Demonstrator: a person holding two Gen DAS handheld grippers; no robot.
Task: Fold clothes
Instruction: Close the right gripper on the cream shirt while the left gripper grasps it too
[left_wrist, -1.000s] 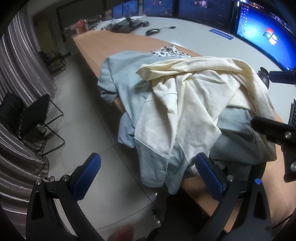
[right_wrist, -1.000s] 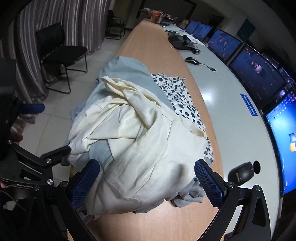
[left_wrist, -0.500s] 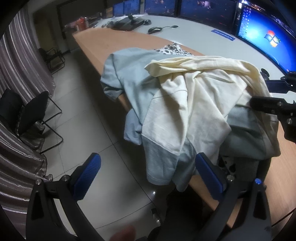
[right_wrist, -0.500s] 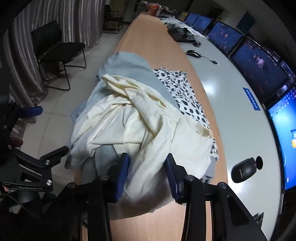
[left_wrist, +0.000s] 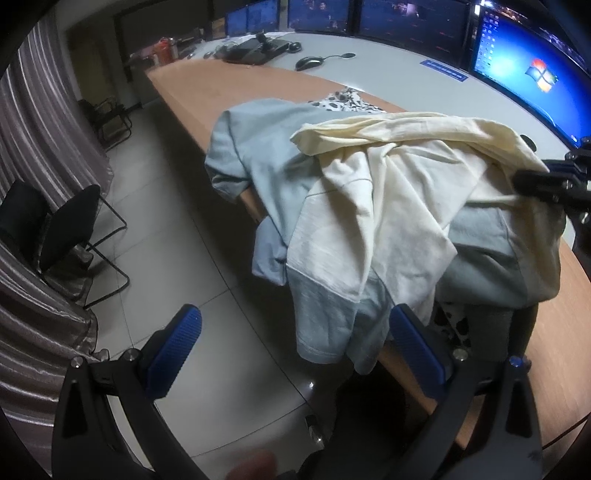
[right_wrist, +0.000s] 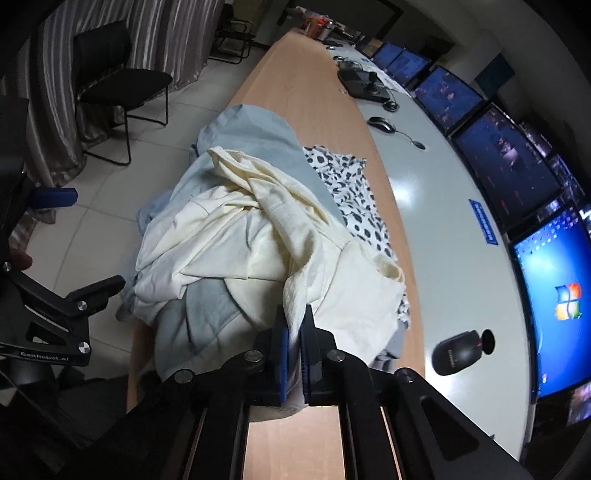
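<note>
The right claw (right_wrist: 293, 350) is clamped on a fold of the cream shirt (right_wrist: 258, 254), its blue pads (right_wrist: 284, 354) pressed together with a strip of the fabric pinched between them at the near end of the pile. The left claw (left_wrist: 295, 343) is spread wide and holds nothing — it hangs off the desk's edge, over the tiled floor (left_wrist: 166, 229), with its right pad just beside the hanging hem of the clothes.

The clothes lie heaped on the wooden strip of the desk (right_wrist: 295, 74). The cream shirt is crumpled on top, one part draping down over the desk edge in the left wrist view. Under it lies a pale blue-grey garment (left_wrist: 258, 155), which spreads toward the far end of the pile and also spills over the edge. A white cloth with black spots (right_wrist: 347, 192) lies flat beneath both, showing on the side toward the monitors.

A black computer mouse (right_wrist: 454, 354) rests on the grey part of the desk, near the pile but apart from it. A row of monitors (right_wrist: 506, 155) lines the far side — the nearest shows a Windows desktop. A black chair (right_wrist: 118, 70) stands on the floor by the curtains.
</note>
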